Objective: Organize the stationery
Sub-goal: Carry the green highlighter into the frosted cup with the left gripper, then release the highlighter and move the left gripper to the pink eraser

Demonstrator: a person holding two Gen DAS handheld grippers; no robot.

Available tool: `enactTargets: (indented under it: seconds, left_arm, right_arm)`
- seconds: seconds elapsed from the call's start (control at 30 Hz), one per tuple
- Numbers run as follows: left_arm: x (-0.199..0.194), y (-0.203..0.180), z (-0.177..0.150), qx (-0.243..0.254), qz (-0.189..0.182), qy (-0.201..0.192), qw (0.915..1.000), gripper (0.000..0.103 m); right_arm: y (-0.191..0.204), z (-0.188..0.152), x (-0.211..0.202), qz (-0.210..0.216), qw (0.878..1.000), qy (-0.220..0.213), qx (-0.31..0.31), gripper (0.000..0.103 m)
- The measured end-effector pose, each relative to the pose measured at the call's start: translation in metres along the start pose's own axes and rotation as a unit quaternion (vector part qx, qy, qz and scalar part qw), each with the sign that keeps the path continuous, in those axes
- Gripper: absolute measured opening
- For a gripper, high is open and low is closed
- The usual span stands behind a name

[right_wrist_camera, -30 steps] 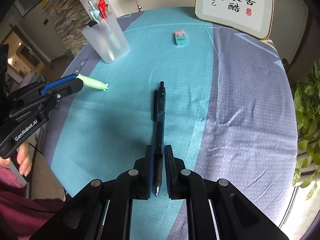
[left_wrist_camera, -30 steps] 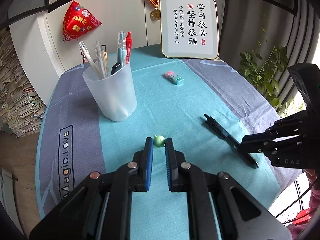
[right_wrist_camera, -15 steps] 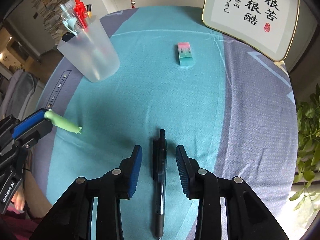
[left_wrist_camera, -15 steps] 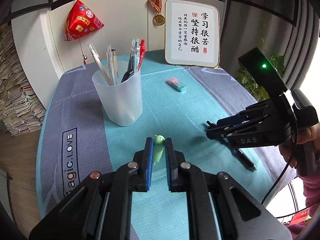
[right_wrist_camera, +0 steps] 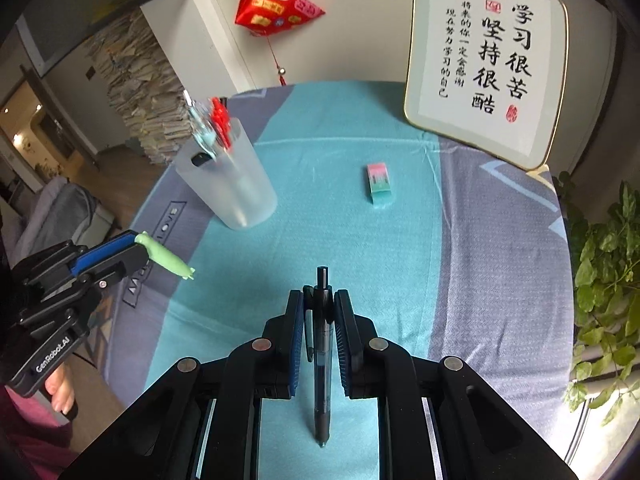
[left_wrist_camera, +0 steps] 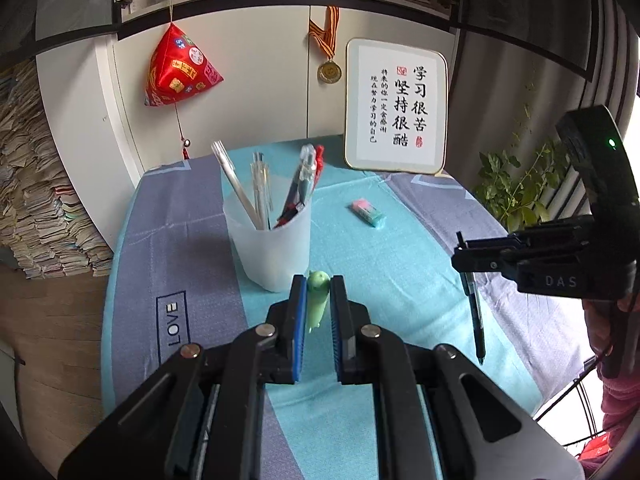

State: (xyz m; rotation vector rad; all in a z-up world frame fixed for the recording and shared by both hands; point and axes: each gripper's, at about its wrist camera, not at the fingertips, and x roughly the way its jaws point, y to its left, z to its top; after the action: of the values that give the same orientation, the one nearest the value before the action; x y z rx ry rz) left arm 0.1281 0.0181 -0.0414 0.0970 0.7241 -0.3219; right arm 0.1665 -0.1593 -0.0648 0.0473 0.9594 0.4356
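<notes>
My left gripper [left_wrist_camera: 318, 284] is shut on a small green pen [left_wrist_camera: 317, 300] and holds it above the table, just in front of the frosted pen cup [left_wrist_camera: 269, 246]. The green pen also shows in the right wrist view [right_wrist_camera: 166, 258], in the left gripper [right_wrist_camera: 138, 246]. My right gripper [right_wrist_camera: 319, 300] is shut on the upper end of a black pen [right_wrist_camera: 322, 360], lifted off the cloth; it also shows in the left wrist view [left_wrist_camera: 474, 308]. The cup [right_wrist_camera: 230, 184] holds several pens. A pink-and-teal eraser [right_wrist_camera: 379, 182] lies on the cloth [left_wrist_camera: 366, 210].
A round table carries a teal and grey cloth [right_wrist_camera: 500, 260]. A framed calligraphy sign [left_wrist_camera: 396, 106] stands at the back. A green plant [right_wrist_camera: 604, 280] is by the right edge. Stacked books [left_wrist_camera: 36, 208] sit on the floor at left.
My right gripper closed on the black pen and lifted it off the cloth. My left gripper rose with the green pen and moved closer to the cup.
</notes>
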Motion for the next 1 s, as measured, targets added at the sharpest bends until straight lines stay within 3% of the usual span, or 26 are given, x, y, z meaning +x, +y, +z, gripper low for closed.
enactTargets:
  seconds: [0.23, 0.43, 0.7, 1.0]
  left_arm:
    - [-0.011, 0.020, 0.042, -0.009, 0.028, -0.040, 0.9988, 0.009]
    - [0.010, 0.032, 0.072, -0.028, 0.034, -0.041, 0.9982, 0.009]
    - [0.044, 0.046, 0.067, -0.049, 0.045, -0.013, 0.9977, 0.009]
    - [0.055, 0.047, 0.058, -0.046, 0.045, 0.010, 0.9979, 0.009]
  right_arm:
    - [0.012, 0.005, -0.043, 0.008, 0.997, -0.071, -0.004, 0.016]
    - [0.015, 0.005, -0.054, 0.013, 0.996, -0.090, -0.002, 0.016]
    - [0.014, 0.007, -0.059, 0.016, 0.994, -0.104, 0.006, 0.016]
    - [0.011, 0.013, -0.069, 0.024, 0.991, -0.130, 0.020, 0.016]
